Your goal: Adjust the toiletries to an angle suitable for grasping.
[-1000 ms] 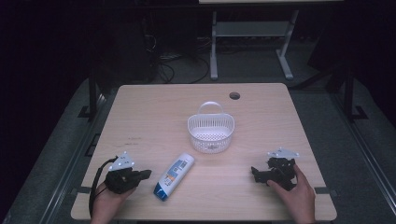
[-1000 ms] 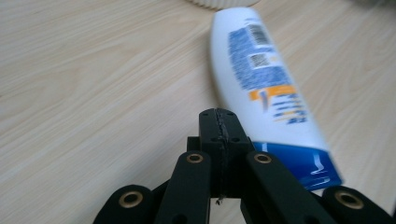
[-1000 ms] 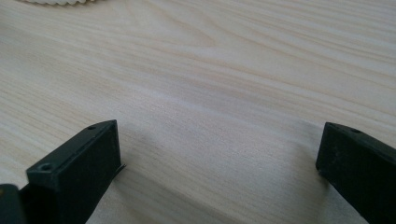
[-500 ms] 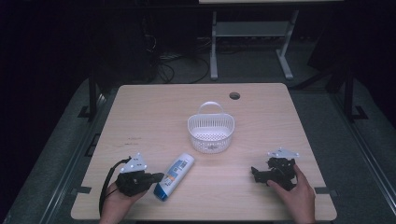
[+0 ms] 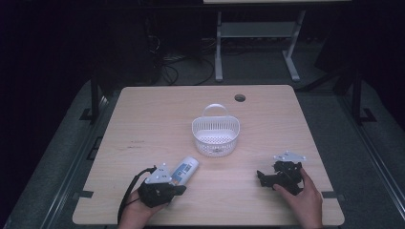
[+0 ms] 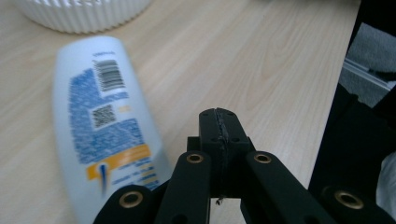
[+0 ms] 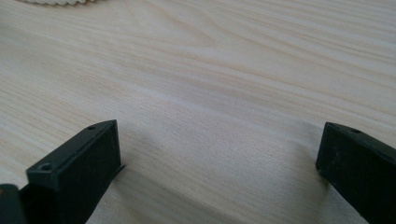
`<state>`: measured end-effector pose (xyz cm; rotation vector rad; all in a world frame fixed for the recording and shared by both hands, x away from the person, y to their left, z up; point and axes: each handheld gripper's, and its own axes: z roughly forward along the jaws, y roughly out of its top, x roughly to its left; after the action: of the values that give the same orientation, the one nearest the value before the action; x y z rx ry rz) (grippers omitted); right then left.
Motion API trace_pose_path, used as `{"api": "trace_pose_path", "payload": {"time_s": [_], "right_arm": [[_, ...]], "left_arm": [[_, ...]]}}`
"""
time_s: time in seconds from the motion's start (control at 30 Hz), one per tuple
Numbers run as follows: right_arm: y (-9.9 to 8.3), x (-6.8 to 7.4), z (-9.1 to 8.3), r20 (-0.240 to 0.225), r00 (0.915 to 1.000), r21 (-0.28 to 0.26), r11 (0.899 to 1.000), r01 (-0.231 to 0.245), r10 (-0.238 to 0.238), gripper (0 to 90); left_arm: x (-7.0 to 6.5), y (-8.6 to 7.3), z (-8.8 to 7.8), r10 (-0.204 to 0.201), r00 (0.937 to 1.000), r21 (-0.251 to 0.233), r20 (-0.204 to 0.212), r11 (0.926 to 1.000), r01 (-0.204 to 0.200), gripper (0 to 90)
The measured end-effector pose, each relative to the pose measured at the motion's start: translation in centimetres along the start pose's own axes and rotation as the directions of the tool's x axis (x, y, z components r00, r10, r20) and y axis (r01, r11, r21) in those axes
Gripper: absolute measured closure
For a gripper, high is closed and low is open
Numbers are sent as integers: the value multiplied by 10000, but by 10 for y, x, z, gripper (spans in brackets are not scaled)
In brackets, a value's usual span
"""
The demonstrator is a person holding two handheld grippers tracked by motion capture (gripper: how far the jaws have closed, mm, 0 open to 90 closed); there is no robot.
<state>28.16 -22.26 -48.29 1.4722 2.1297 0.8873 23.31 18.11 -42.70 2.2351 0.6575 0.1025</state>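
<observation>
A: Left gripper (image 5: pixel 177 190) has slid over to the lotion bottle (image 5: pixel 185 170), jaws pressed together, nothing between them.
B: Bottle's where?
A: Lying flat just in front of the white basket (image 5: pixel 216 134), toward the person. Must open before grabbing.
B: Right gripper (image 5: pixel 261 176)?
A: Parked right of the basket, jaws apart, empty.

Bottle (image 6: pixel 105 126) blurred, lower end cropped
</observation>
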Motion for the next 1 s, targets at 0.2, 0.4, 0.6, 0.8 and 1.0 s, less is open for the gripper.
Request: {"api": "trace_pose_path", "payload": {"time_s": [0.2,0.4,0.6,0.8,1.0], "right_arm": [[0,0,0,-2,10000,-3,10000,-1,1,0],[0,0,0,4,10000,11,10000,19,-19,0],[0,0,0,4,10000,12,10000,29,-29,0],[0,0,0,3,10000,13,10000,25,-25,0],[0,0,0,2,10000,16,10000,19,-19,0]], "left_arm": [[-2,-5,9,39,10000,409,-32,9992,-37,900],[-1,-12,15,-7,9996,907,-296,9959,34,899],[4,-16,14,-141,9985,1063,-525,9941,196,900],[9,-19,10,-268,9968,1114,-750,9932,351,899],[14,-22,5,-384,9951,1025,-915,9936,478,899]]}}
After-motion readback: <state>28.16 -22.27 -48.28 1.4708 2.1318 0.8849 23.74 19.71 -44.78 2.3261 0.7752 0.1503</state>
